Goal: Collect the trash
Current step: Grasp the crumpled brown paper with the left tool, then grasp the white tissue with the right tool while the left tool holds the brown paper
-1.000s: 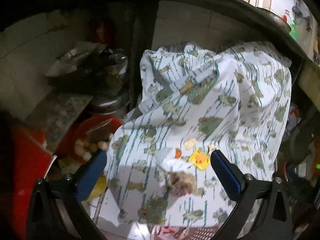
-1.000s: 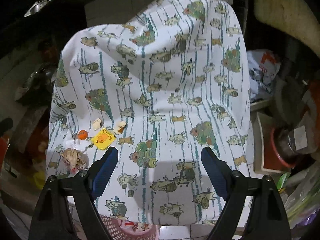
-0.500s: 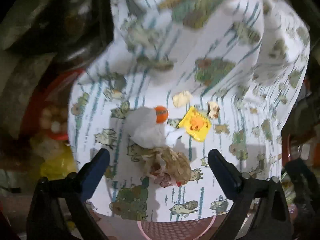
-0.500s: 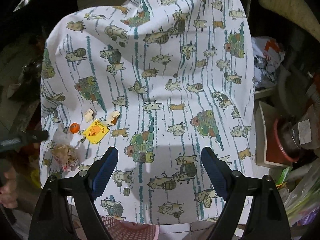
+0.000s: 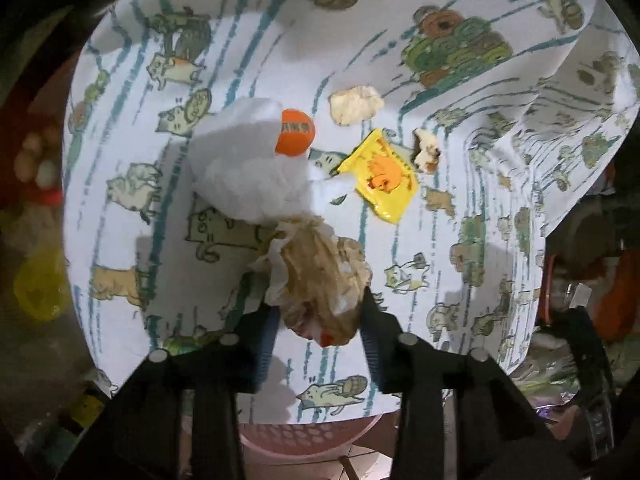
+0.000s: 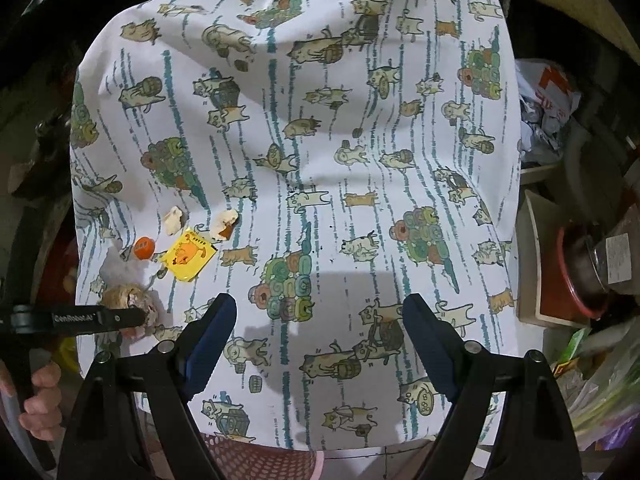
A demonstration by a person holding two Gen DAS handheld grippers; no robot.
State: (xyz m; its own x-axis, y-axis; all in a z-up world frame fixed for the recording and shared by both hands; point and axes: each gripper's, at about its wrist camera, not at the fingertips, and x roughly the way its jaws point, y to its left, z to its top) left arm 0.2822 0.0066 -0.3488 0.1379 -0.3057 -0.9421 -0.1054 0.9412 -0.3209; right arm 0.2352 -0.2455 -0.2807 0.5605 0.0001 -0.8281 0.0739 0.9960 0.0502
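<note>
A desk covered with a white cloth (image 6: 360, 168) printed with cartoon cats and teal stripes carries a small cluster of trash near its left edge. The left claw (image 5: 320, 320), pointing steeply down, is closing its blue-padded jaws around a crumpled brown paper wad (image 5: 320, 276) stained with red. The wad sits between the jaws and the pads appear to press its sides, though whether the grip is firm cannot be judged yet. In the right wrist view this claw reaches in from the left, with a hand (image 6: 38, 404) holding its handle.

Just beyond the wad lies a white tissue (image 5: 248, 168) with an orange bottle cap (image 5: 295, 137) resting against it. Beside these are a yellow wrapper (image 5: 384, 176) and two pale food scraps (image 5: 355, 104), all apart from the wad.

The right claw (image 6: 320, 344) hangs released over bare cloth near the middle of the desk, jaws wide, nothing between them.

A pink perforated basket (image 5: 296, 436) shows below the cloth's near edge.

The step in hand seems to be picking up the first piece of trash. The next move likely calls for finishing the squeeze, lifting the wad clear without dragging the tissue, and carrying it to the basket, probably the bin.
</note>
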